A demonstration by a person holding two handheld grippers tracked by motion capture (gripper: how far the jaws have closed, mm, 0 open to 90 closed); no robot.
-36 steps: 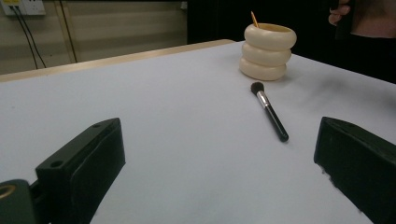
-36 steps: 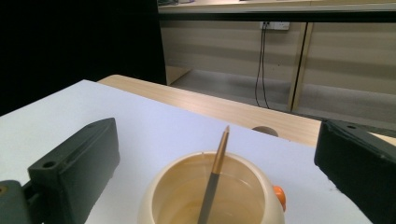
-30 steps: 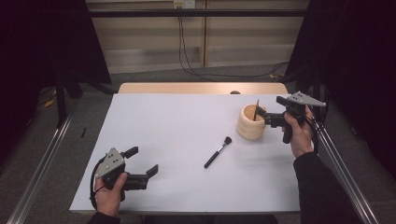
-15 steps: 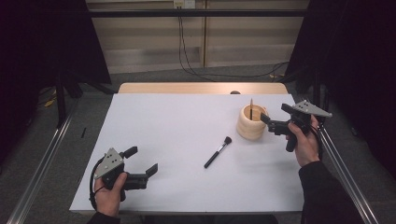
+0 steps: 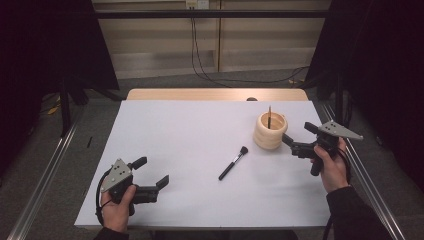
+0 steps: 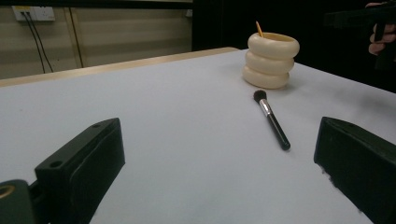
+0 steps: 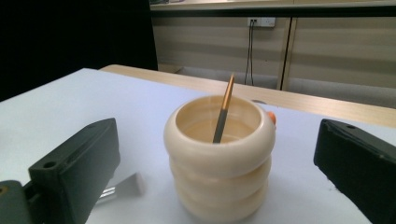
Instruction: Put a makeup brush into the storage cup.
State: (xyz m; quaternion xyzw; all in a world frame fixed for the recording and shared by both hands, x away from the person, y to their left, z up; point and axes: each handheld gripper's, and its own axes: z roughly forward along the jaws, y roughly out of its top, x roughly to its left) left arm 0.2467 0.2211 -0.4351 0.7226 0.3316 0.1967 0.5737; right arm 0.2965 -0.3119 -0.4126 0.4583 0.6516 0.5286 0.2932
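Note:
A cream ribbed holder [image 5: 270,132] stands right of the table's middle, with a thin brush handle [image 5: 269,116] upright inside it. A black makeup brush [image 5: 233,163] lies flat on the white table, its head toward the holder. My right gripper [image 5: 298,133] hovers just right of the holder, open and empty, jaws pointing at it. In the right gripper view the holder [image 7: 219,158] and the handle [image 7: 224,109] sit between the jaws. Near the front left corner my left gripper [image 5: 152,171] is open and empty. Its view looks across at the brush [image 6: 272,121] and the holder [image 6: 271,60].
The white table top [image 5: 190,130] has a wooden strip [image 5: 215,94] along its far edge. Metal rails [image 5: 45,170] run beside the table on both sides. A small dark spot [image 5: 251,99] lies at the far edge behind the holder.
My right gripper has drawn back from the holder's top toward the right and nearer the person, leaving the thin brush standing inside. The left gripper has stayed put.

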